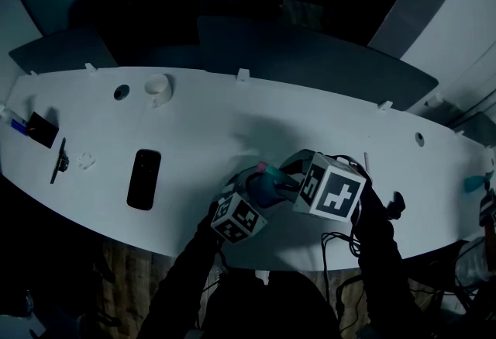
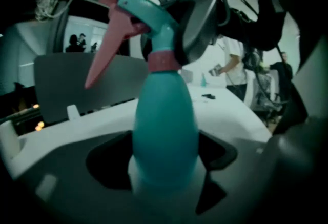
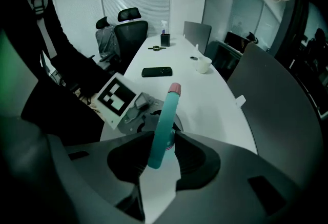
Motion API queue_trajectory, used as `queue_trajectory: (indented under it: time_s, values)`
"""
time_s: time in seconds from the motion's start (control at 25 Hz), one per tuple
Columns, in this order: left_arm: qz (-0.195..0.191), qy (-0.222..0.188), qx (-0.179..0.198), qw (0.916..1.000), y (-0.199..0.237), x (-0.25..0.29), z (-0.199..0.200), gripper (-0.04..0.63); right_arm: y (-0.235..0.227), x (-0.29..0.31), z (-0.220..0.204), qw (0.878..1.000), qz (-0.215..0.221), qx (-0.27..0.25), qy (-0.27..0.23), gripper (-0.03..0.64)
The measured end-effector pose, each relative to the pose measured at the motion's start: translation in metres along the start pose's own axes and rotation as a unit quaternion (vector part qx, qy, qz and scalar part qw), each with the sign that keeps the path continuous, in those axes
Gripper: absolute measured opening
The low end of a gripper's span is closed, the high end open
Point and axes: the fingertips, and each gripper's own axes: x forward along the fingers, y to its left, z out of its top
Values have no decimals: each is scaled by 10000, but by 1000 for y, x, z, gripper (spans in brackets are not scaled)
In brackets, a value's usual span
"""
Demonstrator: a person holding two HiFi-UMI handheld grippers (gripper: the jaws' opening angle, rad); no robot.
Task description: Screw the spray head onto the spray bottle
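Spray bottle [image 2: 166, 130]: teal, upright, lower centre of the left gripper view. Spray head [image 2: 151, 15]: teal, pink trigger pointing left, pink collar sitting on the bottle neck. White table [image 1: 201, 143], black phone [image 1: 144, 178] at left, office chairs [image 3: 128, 28] upper left. My left gripper [image 2: 165, 166]: jaws wide, clamped on the bottle body. My right gripper [image 3: 161, 148]: narrower, pinching the head.

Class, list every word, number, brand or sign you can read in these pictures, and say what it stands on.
No readable text in any view.
Spray bottle and spray head: no label shows.
Marker cubes: black and white square patterns only, no letters.
Phone: dark, blank face.
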Motion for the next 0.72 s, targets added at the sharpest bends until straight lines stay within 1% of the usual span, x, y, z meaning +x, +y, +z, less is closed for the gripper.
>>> queue_trajectory:
  time_s: [0.08,0.12,0.16,0.2,0.24,0.36,0.48,0.52,0.6,0.72]
  values:
    - [785,26,-213,9967,4,-1,-1,394,1,0,1,9999,-12,121,-63,132]
    - [1060,80,-286,9939,4,-2,-2,394,1,0,1,9999,-25,142,-56,132]
    - [1218,125,-337,9919,4,-1,-2,397,2,0,1,9999,-39,145,-29,132]
    - [1266,144,-370,9912,4,0,-2,397,2,0,0,9999,-49,139,-1,132]
    - [1236,135,-394,9915,3,1,-2,397,1,0,0,9999,-54,134,11,132]
    - [969,-13,-513,9940,2,1,-4,397,0,1,0,9998,-110,100,-98,132]
    - [793,-242,-696,9941,3,-3,-3,397,-1,1,1,9988,-373,-113,-303,133]
    - [774,-284,-709,9941,3,-4,-2,397,0,0,-1,9984,-446,-151,-316,133]
    - [777,-309,-689,9941,4,-6,-2,397,3,1,-4,9981,-458,-112,-396,133]
    - [804,-289,-708,9938,6,-8,-3,397,4,-3,3,9952,-491,61,-845,133]
